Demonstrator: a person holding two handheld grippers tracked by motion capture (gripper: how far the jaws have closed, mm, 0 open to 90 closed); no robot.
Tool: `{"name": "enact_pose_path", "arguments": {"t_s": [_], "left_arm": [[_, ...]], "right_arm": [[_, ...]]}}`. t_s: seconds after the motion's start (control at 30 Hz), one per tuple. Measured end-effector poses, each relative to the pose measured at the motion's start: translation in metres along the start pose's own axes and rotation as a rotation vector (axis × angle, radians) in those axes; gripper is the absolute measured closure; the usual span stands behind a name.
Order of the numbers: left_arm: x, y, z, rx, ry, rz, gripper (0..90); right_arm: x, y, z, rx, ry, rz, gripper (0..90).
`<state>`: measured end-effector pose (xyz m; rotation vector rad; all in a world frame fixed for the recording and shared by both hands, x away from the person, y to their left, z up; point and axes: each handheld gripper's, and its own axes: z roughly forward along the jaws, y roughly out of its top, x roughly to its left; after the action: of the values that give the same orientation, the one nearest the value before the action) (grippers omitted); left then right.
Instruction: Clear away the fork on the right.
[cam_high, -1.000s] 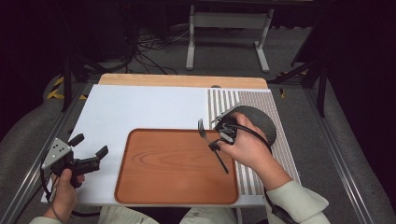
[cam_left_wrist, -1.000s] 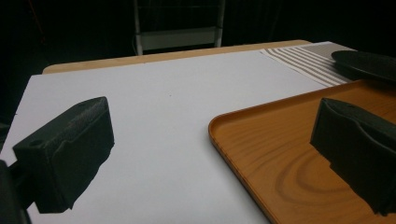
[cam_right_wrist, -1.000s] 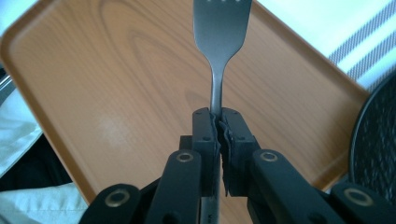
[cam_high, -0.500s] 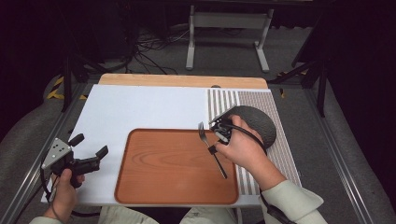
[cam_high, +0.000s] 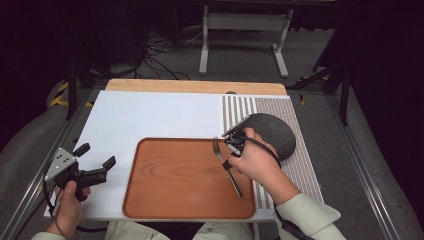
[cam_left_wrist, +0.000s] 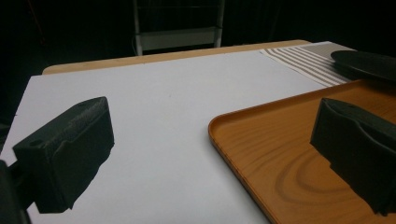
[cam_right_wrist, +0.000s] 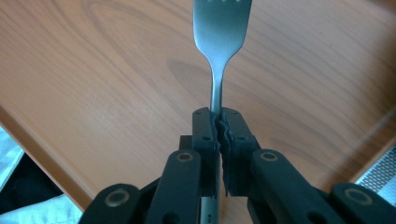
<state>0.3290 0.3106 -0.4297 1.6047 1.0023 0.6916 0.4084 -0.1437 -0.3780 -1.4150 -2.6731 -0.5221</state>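
The right gripper (cam_right_wrist: 218, 122) is clamped on the neck of a metal fork (cam_right_wrist: 221, 32), holding it over the right part of the wooden tray (cam_high: 170, 175). The left gripper (cam_high: 95, 162) hovers with jaws spread, gripping nothing, beside the tray's left edge above the white mat (cam_high: 150, 115).

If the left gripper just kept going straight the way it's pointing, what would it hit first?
Probably the near-left rim of the wooden tray. The left gripper, with fingers spread wide, points along the white mat towards that rim. Its height above the mat is unclear, so it might pass over.
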Motion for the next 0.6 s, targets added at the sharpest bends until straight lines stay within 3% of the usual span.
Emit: {"name": "enact_pose_path", "arguments": {"t_s": [0.6], "left_arm": [[0.0, 0.0, 0.0, -0.001, 0.0, 0.0, 0.2]], "right_arm": [[-0.008, -0.003, 0.016, -0.009, 0.018, 0.043, 84.8]]}}
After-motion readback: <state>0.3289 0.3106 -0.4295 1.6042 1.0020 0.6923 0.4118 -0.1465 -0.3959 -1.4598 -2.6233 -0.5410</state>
